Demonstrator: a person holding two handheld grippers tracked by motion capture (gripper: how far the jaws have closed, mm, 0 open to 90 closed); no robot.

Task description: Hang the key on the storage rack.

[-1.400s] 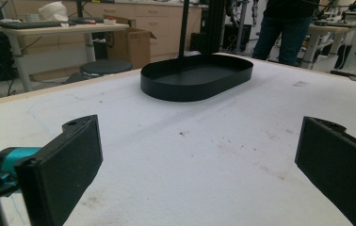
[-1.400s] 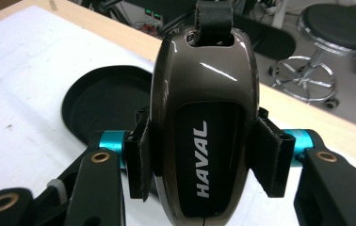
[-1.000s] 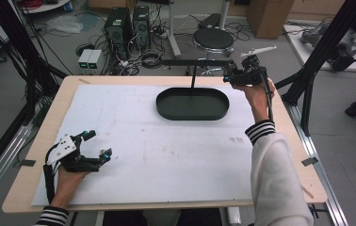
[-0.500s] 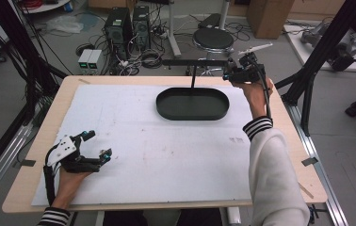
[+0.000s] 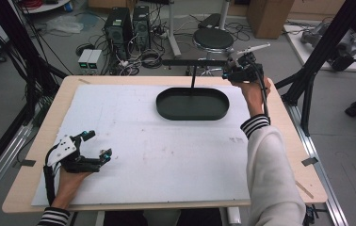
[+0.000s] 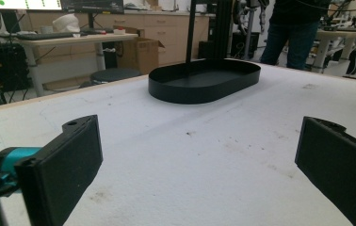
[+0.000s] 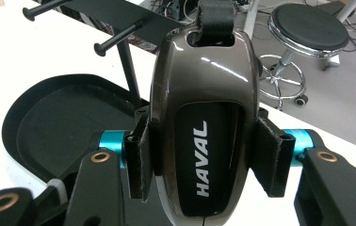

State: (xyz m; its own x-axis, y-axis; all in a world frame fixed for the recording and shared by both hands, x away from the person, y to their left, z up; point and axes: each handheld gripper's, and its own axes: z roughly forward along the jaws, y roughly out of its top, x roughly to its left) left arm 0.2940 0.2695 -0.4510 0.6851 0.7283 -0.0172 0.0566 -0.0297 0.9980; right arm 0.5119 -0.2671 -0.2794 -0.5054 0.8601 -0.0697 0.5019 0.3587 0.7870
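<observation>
From above, we see a person seated at a wooden table [image 5: 308, 155] covered by a white sheet, with a hand-held gripper in each hand. Our right gripper [image 5: 235, 70] is raised over the far right edge of the table, just past the right end of a black oval tray [image 5: 192, 104]. Along this gripper's own jaws, we see both pads pressed against the two sides of a glossy dark brown key fob [image 7: 202, 117] with the word HAVAL on its black centre panel and a black strap at its top end. The fob is held off the table, above the tray's far right end and beside the black post [image 7: 128, 68] that rises from the tray and carries a horizontal bar with pegs. Our left gripper [image 5: 96, 146] rests low on the near left part of the sheet, well apart from the tray, its jaws spread wide with bare sheet between them. A round black stool [image 5: 213, 38] stands on the floor beyond the table.
</observation>
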